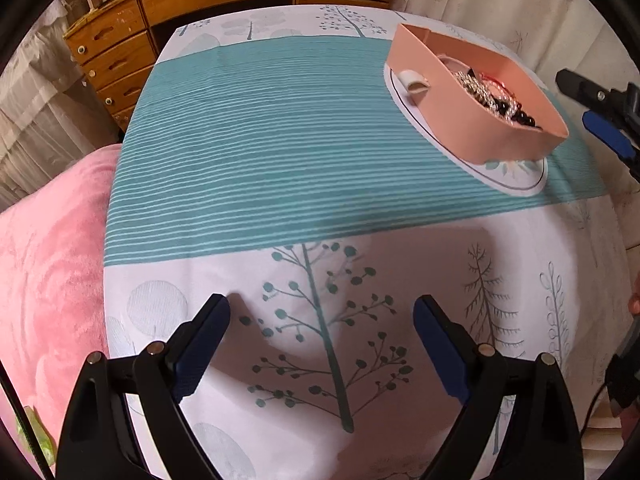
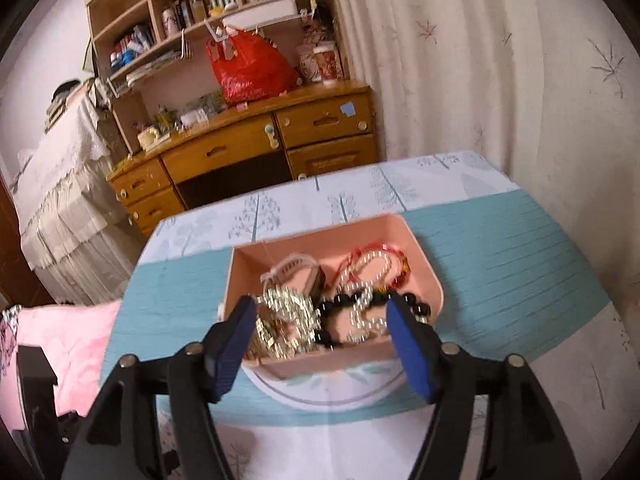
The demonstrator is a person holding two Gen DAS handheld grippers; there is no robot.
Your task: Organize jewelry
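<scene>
A pink box [image 2: 320, 236] stands on a white plate [image 2: 320, 394] on the teal-striped cloth. It holds a tangle of jewelry: a silver chain [image 2: 288, 312], a black bead bracelet [image 2: 360, 304] and a red bracelet [image 2: 376, 260]. My right gripper [image 2: 322, 308] hangs open just above the box's near side, with nothing between its fingers. In the left wrist view the box [image 1: 480, 120] and plate [image 1: 516, 178] lie far right, with the right gripper [image 1: 588, 100] beside them. My left gripper [image 1: 322, 308] is open over the tree-printed cloth and holds nothing.
A small white roll [image 1: 416, 80] lies on the plate beside the box. A wooden desk with drawers [image 2: 240, 152] stands beyond the table. A pink blanket [image 1: 52, 280] lies left of the table, and a curtain [image 2: 500, 60] hangs at the right.
</scene>
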